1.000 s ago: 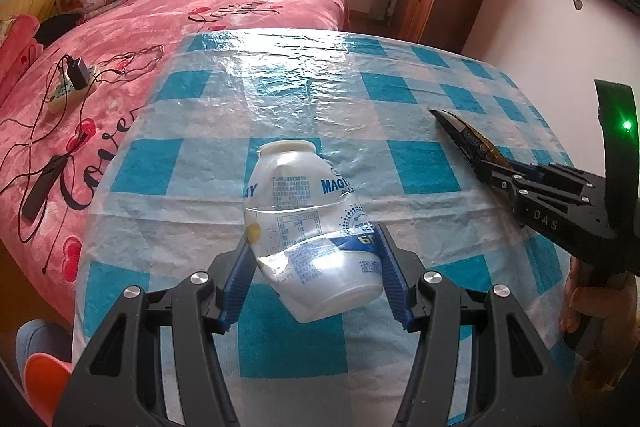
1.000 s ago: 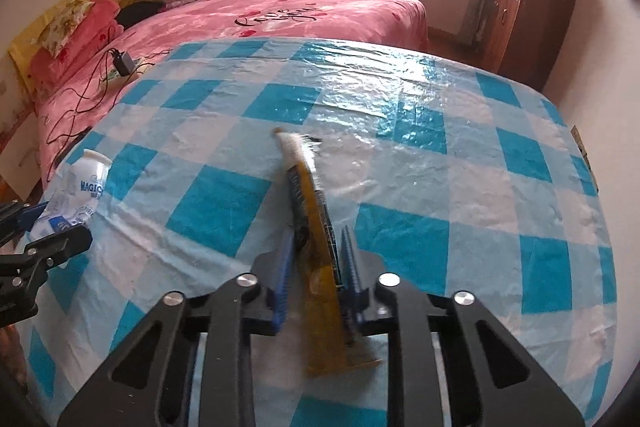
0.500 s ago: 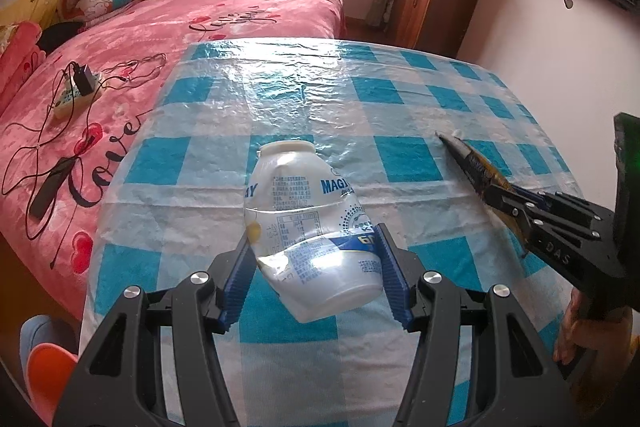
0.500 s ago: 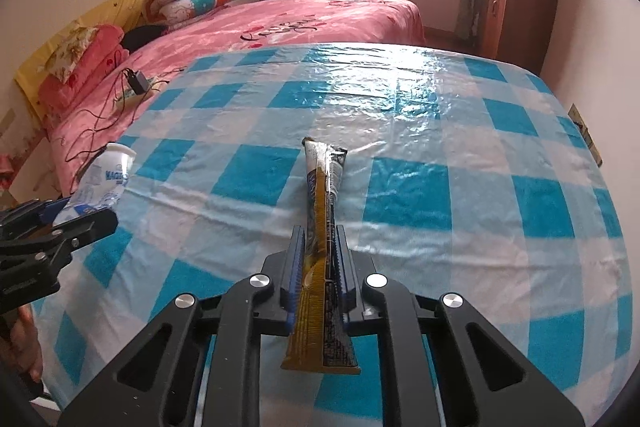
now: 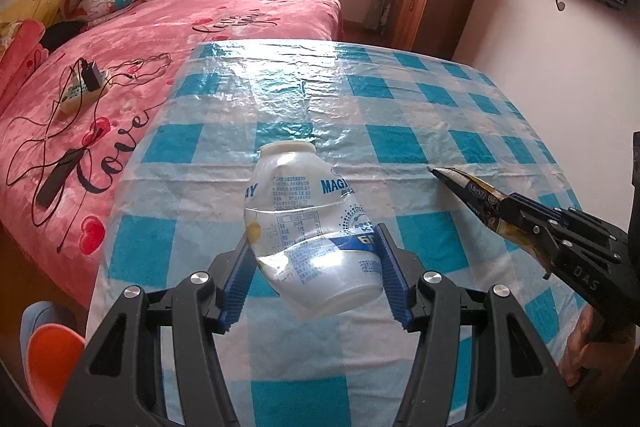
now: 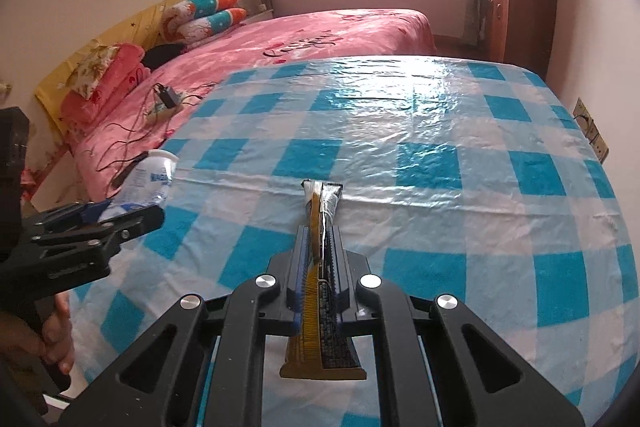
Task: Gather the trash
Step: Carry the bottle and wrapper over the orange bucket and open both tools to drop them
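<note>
A crushed white plastic bottle (image 5: 308,223) with blue print hangs above the blue-checked table cover (image 5: 400,99), its lower half squeezed between the blue pads of my left gripper (image 5: 314,247). The same bottle (image 6: 150,183) shows at the left of the right wrist view, in the left gripper (image 6: 100,215). A flat yellow-and-black snack wrapper (image 6: 320,247) sticks out forward between the pads of my right gripper (image 6: 318,247), which is shut on it. In the left wrist view, the wrapper (image 5: 472,193) and right gripper (image 5: 520,215) come in from the right, clear of the cover.
A pink bed (image 5: 180,39) with a charger and cables (image 5: 88,83) lies left of the table. A wooden cabinet (image 5: 432,7) with folded blankets stands at the far wall. Orange slippers (image 5: 44,359) sit on the floor at lower left. A wall socket (image 6: 592,131) is at the right.
Both grippers have drawn back and lifted a little with their loads. The wrapper has left the cover and stands edge-on between the right pads, which closed tighter on it.
</note>
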